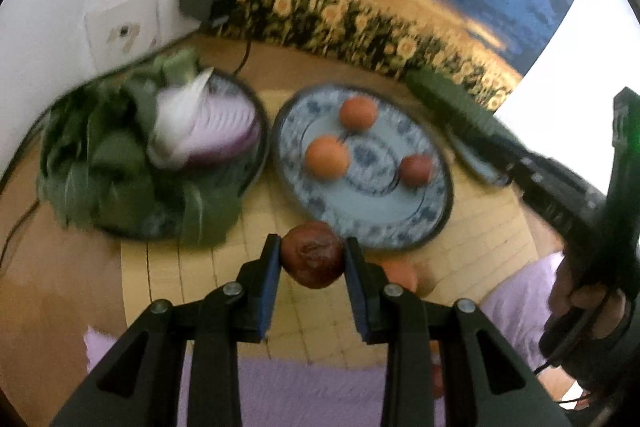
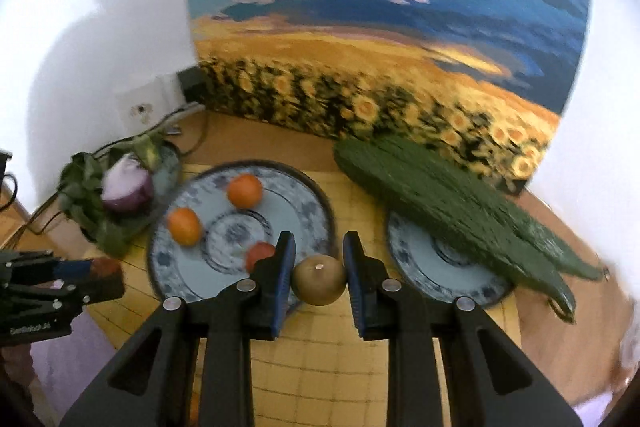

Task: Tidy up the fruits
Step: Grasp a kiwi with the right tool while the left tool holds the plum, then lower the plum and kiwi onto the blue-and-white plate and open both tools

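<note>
My left gripper (image 1: 312, 259) had its jaws clamped on a dark red, wrinkled round fruit (image 1: 313, 254), held above the yellow tiled desk (image 1: 480, 227), just off the six o'clock rim of the blue-and-white patterned round plate (image 1: 424, 223). On that plate sat two orange round fruits, one (image 1: 358, 112) toward twelve o'clock and one (image 1: 327, 157) at nine, with a smaller reddish round fruit (image 1: 416, 169) at three. At nine o'clock from the plate stood a dish of green leaves (image 1: 120, 163) topped by a halved purple onion (image 1: 208, 131).

My right gripper (image 2: 319, 279) had its jaws closed narrowly on a brownish-green round fruit (image 2: 319, 279), held near the plate's five o'clock rim. At three o'clock from it, a second patterned plate (image 2: 424, 267) carried long dark green cucumbers (image 2: 448, 203). A painted sunflower-field backdrop (image 2: 360, 27) rose behind the desk.
</note>
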A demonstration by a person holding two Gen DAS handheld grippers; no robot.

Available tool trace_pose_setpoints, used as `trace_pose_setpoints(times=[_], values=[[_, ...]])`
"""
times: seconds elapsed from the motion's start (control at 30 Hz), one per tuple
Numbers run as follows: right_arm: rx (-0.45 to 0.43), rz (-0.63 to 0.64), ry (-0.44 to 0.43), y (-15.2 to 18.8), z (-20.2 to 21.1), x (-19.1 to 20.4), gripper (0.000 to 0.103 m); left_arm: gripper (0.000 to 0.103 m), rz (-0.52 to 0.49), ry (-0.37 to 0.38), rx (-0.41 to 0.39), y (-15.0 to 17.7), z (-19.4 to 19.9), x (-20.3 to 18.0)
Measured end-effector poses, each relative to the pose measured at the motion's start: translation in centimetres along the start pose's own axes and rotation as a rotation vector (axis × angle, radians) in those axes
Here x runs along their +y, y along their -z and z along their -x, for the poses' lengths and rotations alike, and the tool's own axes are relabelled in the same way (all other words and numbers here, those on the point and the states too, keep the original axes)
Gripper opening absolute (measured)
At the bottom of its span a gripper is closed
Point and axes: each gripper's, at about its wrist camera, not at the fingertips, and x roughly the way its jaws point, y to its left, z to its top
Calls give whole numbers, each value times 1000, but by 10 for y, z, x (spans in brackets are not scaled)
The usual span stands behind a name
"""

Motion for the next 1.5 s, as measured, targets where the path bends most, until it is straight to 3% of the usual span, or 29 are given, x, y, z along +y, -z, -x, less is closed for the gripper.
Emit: trace_pose_setpoints(times=[0.33,1.27,1.5], values=[[11,2,-72,-2,-29,31,26,32,-78,22,-23,-27,-20,-13],[62,68,-168,-7,-59,52,26,33,-72,40,12,-27,-40,-8],[77,55,-162,-6,-59,53,38,33,-63,36,3,-27,-36,-6]])
